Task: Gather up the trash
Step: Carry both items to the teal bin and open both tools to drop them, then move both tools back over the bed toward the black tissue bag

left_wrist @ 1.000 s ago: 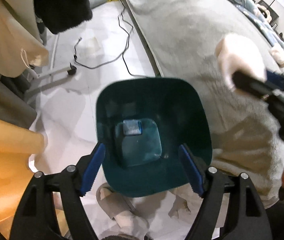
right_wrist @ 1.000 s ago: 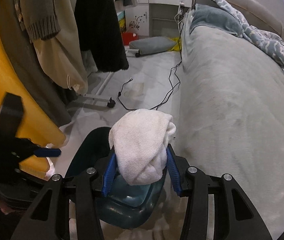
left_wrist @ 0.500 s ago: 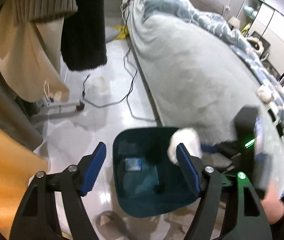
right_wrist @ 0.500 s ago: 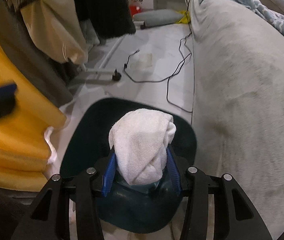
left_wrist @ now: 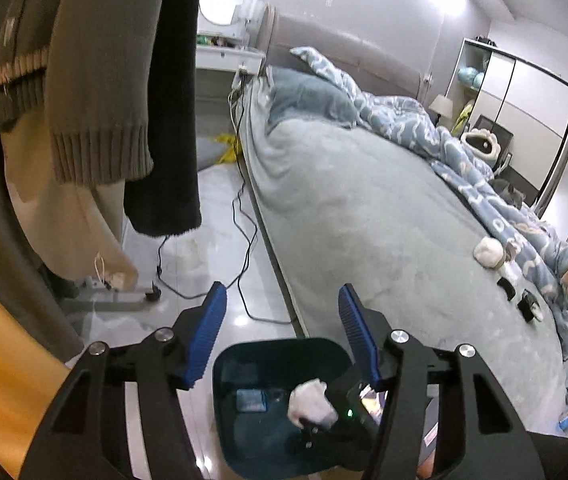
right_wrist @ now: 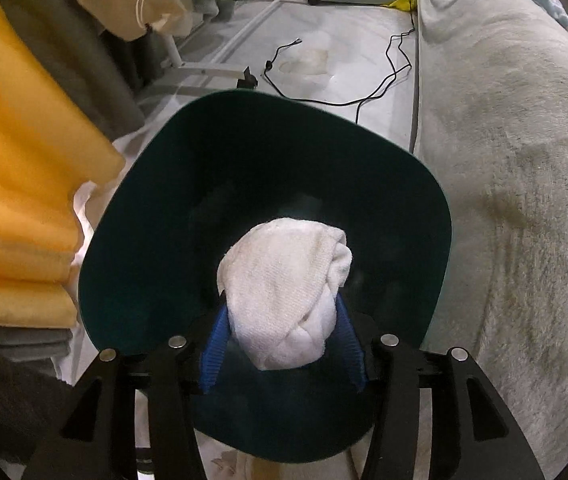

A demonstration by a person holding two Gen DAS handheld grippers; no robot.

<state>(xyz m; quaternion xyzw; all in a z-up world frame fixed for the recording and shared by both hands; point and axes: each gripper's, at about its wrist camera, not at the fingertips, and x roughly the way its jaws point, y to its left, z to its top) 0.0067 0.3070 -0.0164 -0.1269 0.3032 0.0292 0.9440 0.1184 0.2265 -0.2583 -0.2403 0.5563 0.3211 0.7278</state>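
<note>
A dark teal trash bin (left_wrist: 243, 364) (right_wrist: 131, 216) stands on the floor beside the bed. My right gripper (right_wrist: 281, 316) is shut on a balled white cloth (right_wrist: 284, 292) and holds it inside the bin's mouth. In the left wrist view that cloth (left_wrist: 310, 398) shows low in the bin, with a small blue packet (left_wrist: 249, 400) on the bin's bottom. My left gripper (left_wrist: 281, 312) is open and empty, raised above the bin's far rim. Another white ball (left_wrist: 488, 252) lies on the bed.
A grey-covered bed (left_wrist: 364, 208) (right_wrist: 504, 120) runs along the right. Black cables (left_wrist: 243, 240) (right_wrist: 364, 92) trail on the floor. Clothes hang on a rack (left_wrist: 95, 92) at left, with a yellow garment (right_wrist: 11, 200). Small dark items (left_wrist: 524, 300) lie on the bed.
My right gripper has lowered the white cloth into the bin. My left gripper has lifted and tilted up, so the bin now sits lower in its view.
</note>
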